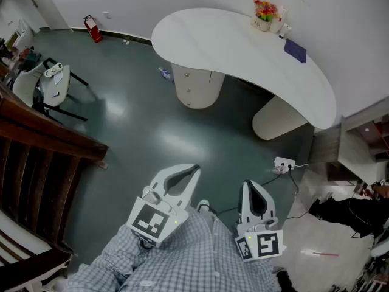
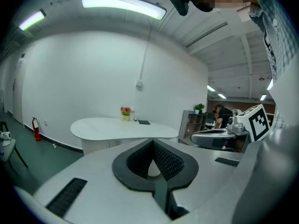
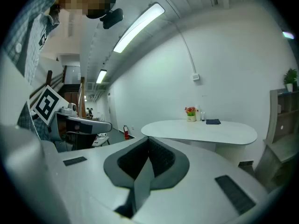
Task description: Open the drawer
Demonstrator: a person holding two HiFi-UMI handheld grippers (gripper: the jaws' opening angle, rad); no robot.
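Note:
A white curved table (image 1: 231,47) stands across the room on two rounded pedestals. The left pedestal (image 1: 196,89) has a stack of drawers with small knobs, all closed; it also shows under the tabletop in the left gripper view (image 2: 100,144). Both grippers are held close to the person's checked shirt, far from the pedestal. My left gripper (image 1: 196,168) (image 2: 153,141) is shut, its tips meeting with nothing between them. My right gripper (image 1: 249,184) (image 3: 148,139) is shut too and holds nothing. Both point towards the table.
A flower pot (image 1: 264,11) and a dark blue flat item (image 1: 295,50) lie on the table. A power strip (image 1: 284,163) with cable lies on the green floor at right. Dark wooden railing (image 1: 42,139) and a white chair (image 1: 51,84) stand left; a fire extinguisher (image 1: 93,29) stands by the wall.

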